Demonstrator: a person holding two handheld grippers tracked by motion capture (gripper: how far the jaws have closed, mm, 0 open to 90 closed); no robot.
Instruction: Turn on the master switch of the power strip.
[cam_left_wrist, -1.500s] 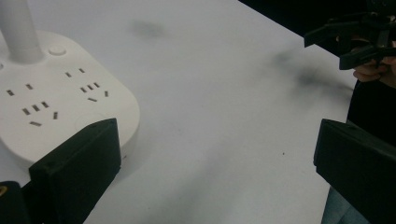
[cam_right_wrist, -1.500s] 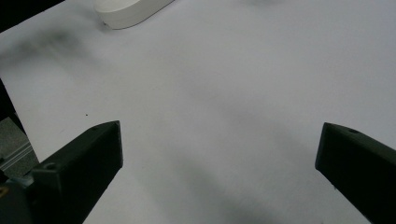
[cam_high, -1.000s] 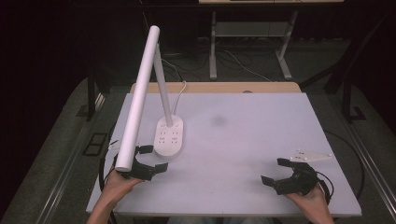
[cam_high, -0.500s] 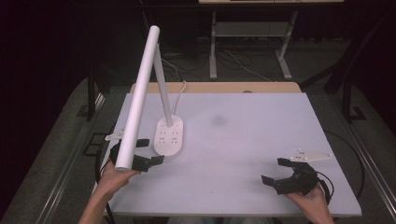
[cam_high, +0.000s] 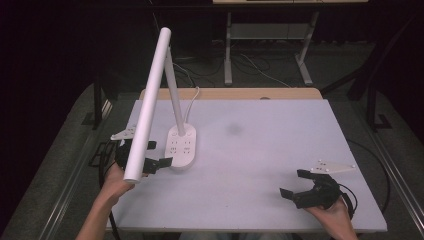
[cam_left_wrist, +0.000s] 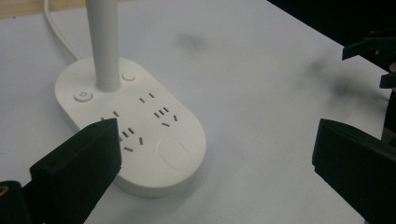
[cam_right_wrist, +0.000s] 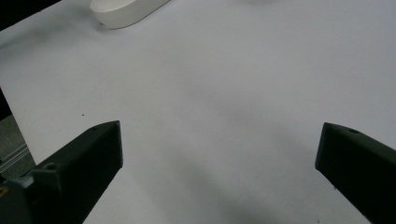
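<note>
A white desk lamp stands at the table's left, its oval base (cam_high: 182, 147) carrying sockets and a power button (cam_left_wrist: 82, 95). Its long tube head (cam_high: 150, 100) slants toward me and hides part of my left hand. My left gripper (cam_high: 159, 153) is open just left of the base's near end, and in the left gripper view its jaws straddle the base (cam_left_wrist: 140, 130) without touching it. My right gripper (cam_high: 291, 183) rests open near the front right of the table, with nothing between its jaws (cam_right_wrist: 219, 140). The base's end (cam_right_wrist: 126, 9) lies far ahead of it.
The white table (cam_high: 260, 145) is bare between the grippers, with a faint grey smudge (cam_high: 233, 130) at its middle. The lamp's cord (cam_high: 192, 100) runs off the far edge. A desk frame and cables (cam_high: 260, 65) are on the floor beyond.
My left gripper has moved away from the front edge and closer to the lamp base. The right gripper has stayed where it was.
</note>
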